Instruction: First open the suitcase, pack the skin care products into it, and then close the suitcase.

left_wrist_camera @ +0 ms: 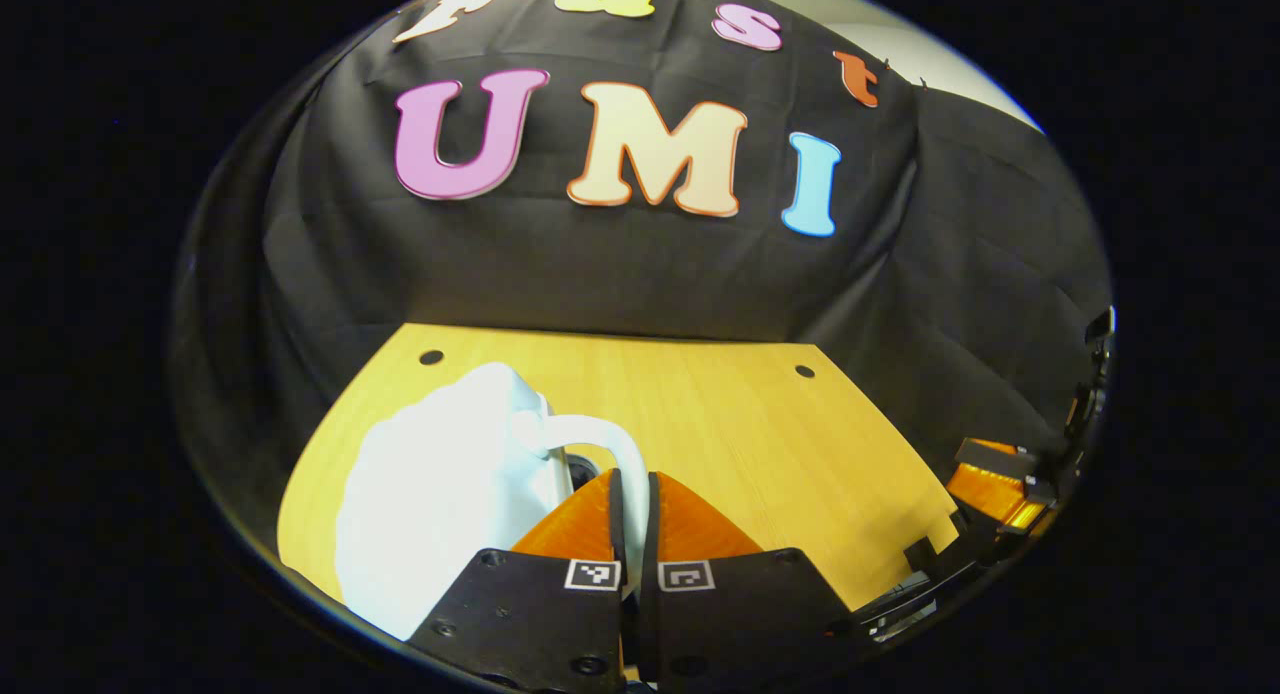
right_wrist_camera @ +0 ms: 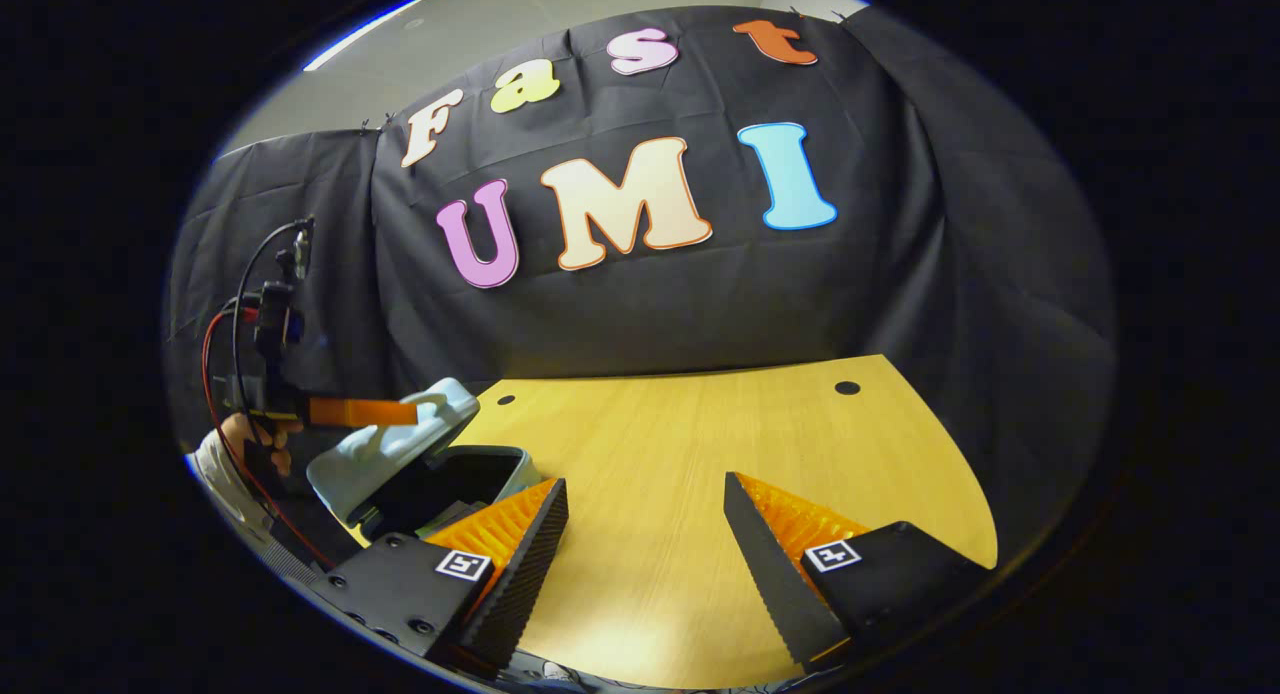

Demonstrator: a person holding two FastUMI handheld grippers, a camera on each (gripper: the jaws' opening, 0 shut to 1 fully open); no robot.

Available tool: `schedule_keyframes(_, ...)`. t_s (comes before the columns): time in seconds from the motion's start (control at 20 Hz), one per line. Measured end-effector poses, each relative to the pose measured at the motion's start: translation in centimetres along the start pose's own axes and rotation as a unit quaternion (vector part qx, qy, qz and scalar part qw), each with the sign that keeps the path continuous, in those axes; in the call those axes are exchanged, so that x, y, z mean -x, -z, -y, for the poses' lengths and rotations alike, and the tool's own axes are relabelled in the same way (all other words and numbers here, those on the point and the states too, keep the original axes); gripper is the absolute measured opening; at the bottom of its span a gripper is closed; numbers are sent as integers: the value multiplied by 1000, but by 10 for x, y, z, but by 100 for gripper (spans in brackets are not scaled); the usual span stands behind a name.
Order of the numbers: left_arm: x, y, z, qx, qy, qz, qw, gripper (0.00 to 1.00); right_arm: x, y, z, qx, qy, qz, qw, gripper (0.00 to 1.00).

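Observation:
A pale suitcase lies on the wooden table [right_wrist_camera: 680, 444]. Its lid [right_wrist_camera: 385, 454] is tilted half up over the dark lower shell [right_wrist_camera: 490, 469]. My left gripper [left_wrist_camera: 632, 499] is shut on the lid's white handle [left_wrist_camera: 600, 436], with the lid's outer face [left_wrist_camera: 440, 494] just to its left. In the right gripper view the left gripper [right_wrist_camera: 365, 412] reaches in from the left onto that handle. My right gripper [right_wrist_camera: 645, 499] hangs open over bare table to the right of the suitcase, with nothing between its fingers. What lies inside the suitcase is too dark to make out.
A person's hand [right_wrist_camera: 250, 439] holds the left gripper at the table's left side, with red and black cables above it. The right gripper [left_wrist_camera: 1000, 494] shows at the far right of the left gripper view. Two small holes [left_wrist_camera: 431, 357] [left_wrist_camera: 804, 371] mark the table's back edge.

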State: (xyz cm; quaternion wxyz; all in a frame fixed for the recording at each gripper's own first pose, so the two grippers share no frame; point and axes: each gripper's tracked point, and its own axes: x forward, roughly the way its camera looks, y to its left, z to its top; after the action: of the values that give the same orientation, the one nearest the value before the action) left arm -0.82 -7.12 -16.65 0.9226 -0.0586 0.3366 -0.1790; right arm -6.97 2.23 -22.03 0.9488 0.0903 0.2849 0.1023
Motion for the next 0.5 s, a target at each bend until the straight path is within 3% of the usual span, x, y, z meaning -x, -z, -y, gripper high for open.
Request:
schedule_keyframes(0.15, -25, 40, 20, -5, 11, -28, 1000, 1, 8, -4, 10, -2, 11, 2, 1000, 98)
schedule_keyframes(0.35, -50, 86, 30, -24, -3, -65, 998, 2, 16, -8, 24, 0, 21, 4, 1000, 98)
schedule_keyframes(0.45, -53, 84, 41, -19, -17, -41, 999, 10, 21, -16, 29, 1, 19, 15, 1000, 98)
schedule_keyframes(0.5, -44, 73, 51, -23, -22, -16, 999, 31, 22, -24, 31, 3, 16, 27, 1000, 98)
